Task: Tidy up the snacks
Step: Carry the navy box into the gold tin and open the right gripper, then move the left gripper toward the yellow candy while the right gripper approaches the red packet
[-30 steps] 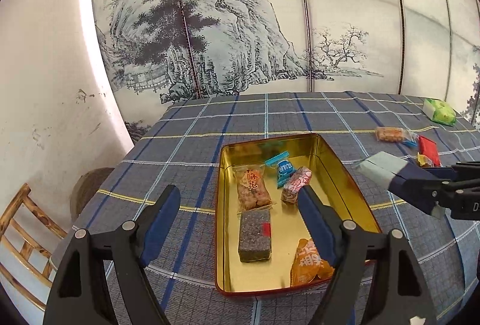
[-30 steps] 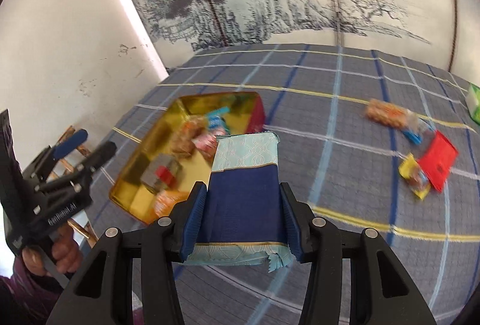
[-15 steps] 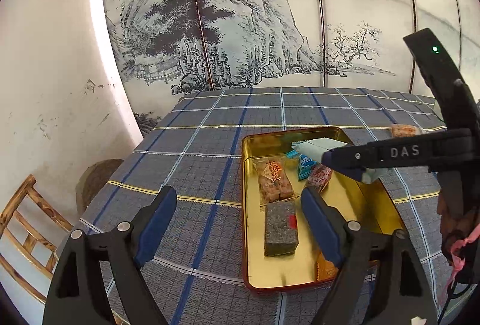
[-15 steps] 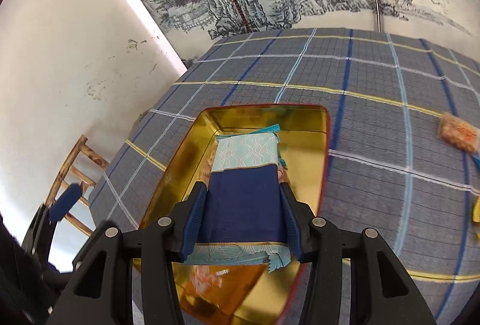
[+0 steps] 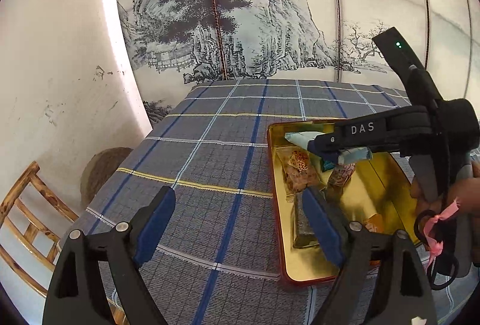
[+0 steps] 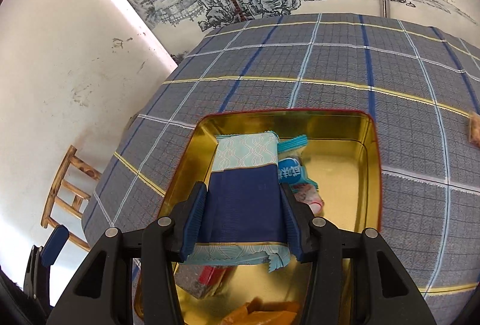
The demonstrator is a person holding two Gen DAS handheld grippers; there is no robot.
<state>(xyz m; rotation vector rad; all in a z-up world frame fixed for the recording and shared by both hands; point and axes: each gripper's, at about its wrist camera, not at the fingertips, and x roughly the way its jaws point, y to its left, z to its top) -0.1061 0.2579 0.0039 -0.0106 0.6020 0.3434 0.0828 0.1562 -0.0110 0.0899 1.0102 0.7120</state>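
My right gripper [image 6: 244, 214] is shut on a navy and light-blue snack packet [image 6: 244, 193] and holds it over the far left part of the gold tin [image 6: 372, 175]. The packet also shows in the left wrist view [image 5: 303, 137], held above the gold tin [image 5: 277, 199]. Inside the tin lie a brown cracker pack [image 5: 298, 172], a grey bar [image 5: 303, 230], a pink candy [image 5: 340, 178], a blue candy [image 6: 292, 172] and an orange pack [image 6: 264, 314]. My left gripper [image 5: 238, 227] is open and empty, above the cloth at the tin's near left edge.
The table has a grey-blue checked cloth [image 5: 216, 145]. A wooden chair [image 5: 27, 220] and a round stool [image 5: 102, 169] stand past the table's left edge. A painted screen [image 5: 240, 19] stands behind. An orange snack [image 6: 474, 130] lies on the cloth at right.
My right gripper has carried the packet from the tin's right side to over the tin and lowered it toward the snacks. My left gripper has drifted left, still open.
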